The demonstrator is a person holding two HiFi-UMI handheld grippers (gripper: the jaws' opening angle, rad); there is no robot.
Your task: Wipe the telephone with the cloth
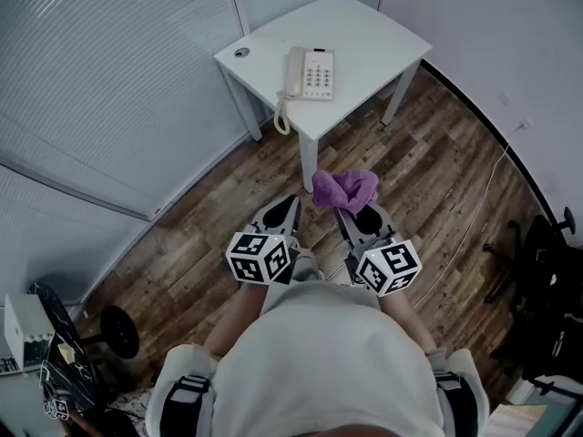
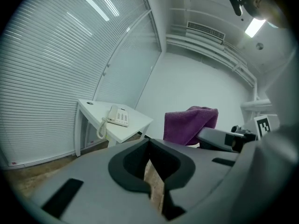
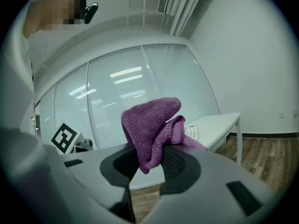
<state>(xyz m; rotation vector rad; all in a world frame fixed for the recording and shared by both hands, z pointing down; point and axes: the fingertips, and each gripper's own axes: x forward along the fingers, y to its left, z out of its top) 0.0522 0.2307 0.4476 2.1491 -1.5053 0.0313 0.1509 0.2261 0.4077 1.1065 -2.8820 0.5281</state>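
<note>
Flagging the risks first: your right gripper [image 1: 353, 213] was clamped on the cloth [image 3: 150, 127], but only on a bunched fold, with most of the fabric standing loose above the jaws. My guess was that drag on the wipe could pull it free or leave bare jaw plastic scraping the casing. Your left gripper [image 1: 290, 208] had its jaws together on nothing, so nothing was set to brace the telephone [image 1: 310, 73]. It sat on the white table [image 1: 373, 25], well ahead of both grippers and close to the table's near edge, and it looked light enough that a firm stroke could slide it toward that edge. The handset [image 1: 296, 71] lay loose in its cradle, so a sideways stroke would likely knock it off. The coiled cord [image 1: 282, 116] hung over the edge and could snag a jaw coming in low. Orientation in the head view: long axis ran roughly away from you, slightly skewed to the table's sides, face up, handset along the left, keypad [image 1: 319, 78] on the right, cord end of the handset toward you; stroking along that axis looked safer than across it
</note>
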